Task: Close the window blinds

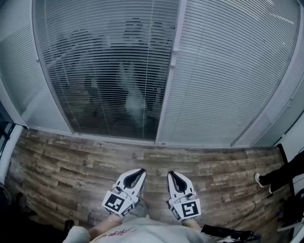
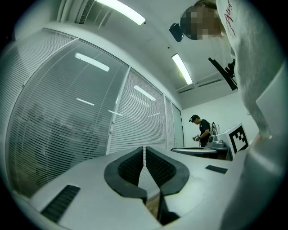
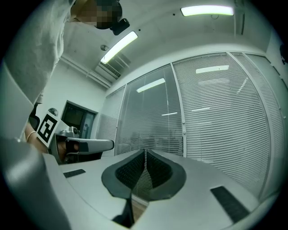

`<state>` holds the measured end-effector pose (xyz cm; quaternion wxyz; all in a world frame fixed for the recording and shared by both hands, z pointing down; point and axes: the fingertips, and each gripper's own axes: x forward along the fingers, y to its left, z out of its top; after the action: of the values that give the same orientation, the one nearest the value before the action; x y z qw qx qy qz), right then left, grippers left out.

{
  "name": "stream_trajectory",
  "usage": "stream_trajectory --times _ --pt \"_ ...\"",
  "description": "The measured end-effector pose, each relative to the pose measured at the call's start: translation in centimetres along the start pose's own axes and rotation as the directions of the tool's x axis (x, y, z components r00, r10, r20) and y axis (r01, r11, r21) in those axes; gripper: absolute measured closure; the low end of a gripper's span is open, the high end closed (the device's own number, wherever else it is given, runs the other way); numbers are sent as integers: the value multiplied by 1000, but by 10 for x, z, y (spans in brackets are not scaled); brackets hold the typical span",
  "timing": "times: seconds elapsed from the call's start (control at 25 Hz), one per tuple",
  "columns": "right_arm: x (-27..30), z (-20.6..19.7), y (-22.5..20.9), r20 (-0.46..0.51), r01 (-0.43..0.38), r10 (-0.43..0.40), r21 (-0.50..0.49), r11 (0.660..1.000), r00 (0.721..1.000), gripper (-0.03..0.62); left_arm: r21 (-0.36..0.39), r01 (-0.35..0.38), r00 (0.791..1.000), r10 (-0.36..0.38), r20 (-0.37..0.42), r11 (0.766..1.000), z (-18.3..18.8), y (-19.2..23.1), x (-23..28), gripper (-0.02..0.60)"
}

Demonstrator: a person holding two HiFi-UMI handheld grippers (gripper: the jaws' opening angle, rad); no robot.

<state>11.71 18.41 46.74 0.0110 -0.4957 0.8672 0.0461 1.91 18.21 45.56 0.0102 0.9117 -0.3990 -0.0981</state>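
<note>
A person stood facing a wall of tall glass panels covered by white horizontal-slat window blinds [image 1: 104,71], with a hand-held gripper in each hand. The white-and-black left gripper [image 1: 140,172] had its dark ribbed jaws pressed together with nothing between them. The matching right gripper [image 1: 171,174] was likewise closed and empty. Both pointed towards the glass, side by side and a little apart, each carrying a cube with black-and-white square markers.

The window blinds hung well apart from both grippers, beyond a strip of brown wood-plank floor [image 1: 66,156]. On the left-centre panel the slats were tilted open, so dim shapes showed through. On the right-hand panel [image 1: 228,71] the slats looked flatter and paler. A white vertical frame post [image 1: 171,71] separated the two panels.

At the right edge, another person's dark trouser leg and shoe [image 1: 264,179] rested on the floor. Long fluorescent ceiling lights [image 3: 207,10] glowed overhead.
</note>
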Motion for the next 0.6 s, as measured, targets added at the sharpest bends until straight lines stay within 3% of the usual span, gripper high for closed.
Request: stream_trajectory --times 0.6 --pt "43 -7 -24 -18 -15 15 -30 999 1000 569 -30 12 1000 -12 -3 999 -11 33 44 552"
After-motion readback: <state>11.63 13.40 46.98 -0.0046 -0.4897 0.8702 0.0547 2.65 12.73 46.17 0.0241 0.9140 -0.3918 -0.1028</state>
